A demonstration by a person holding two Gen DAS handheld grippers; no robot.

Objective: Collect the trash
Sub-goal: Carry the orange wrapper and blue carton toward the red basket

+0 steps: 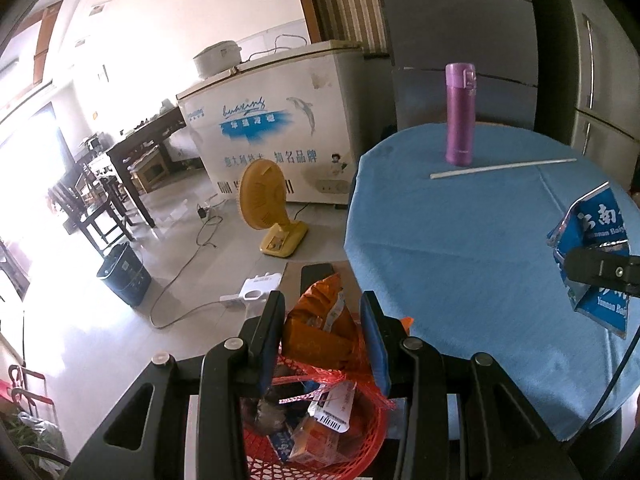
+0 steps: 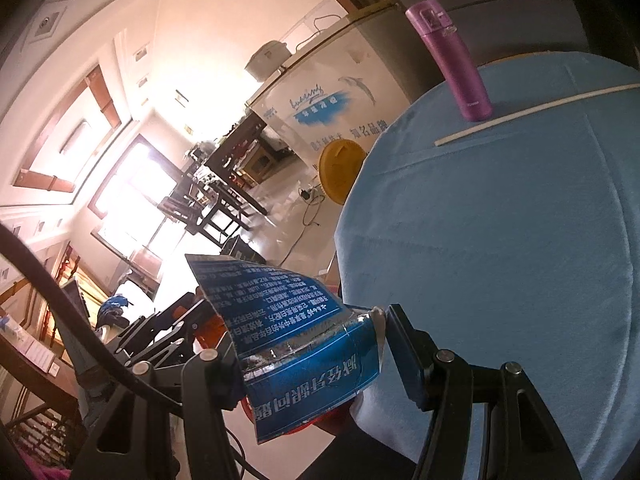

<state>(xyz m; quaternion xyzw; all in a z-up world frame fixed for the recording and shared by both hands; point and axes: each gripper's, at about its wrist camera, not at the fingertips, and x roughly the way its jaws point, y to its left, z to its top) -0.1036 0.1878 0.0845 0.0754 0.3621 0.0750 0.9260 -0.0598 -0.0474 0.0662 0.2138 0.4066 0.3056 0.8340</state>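
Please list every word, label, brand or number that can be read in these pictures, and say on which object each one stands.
"知名品牌": front of the white chest freezer.
"Yunnan Bai", cut off at the picture's edge: blue box in the right gripper.
Script logo and blue band on the freezer: too blurred to read.
Small white print on the blue box, right wrist view: upside down, too small.
Barcode tag in the red basket: too small.
Purple flask: nothing legible.
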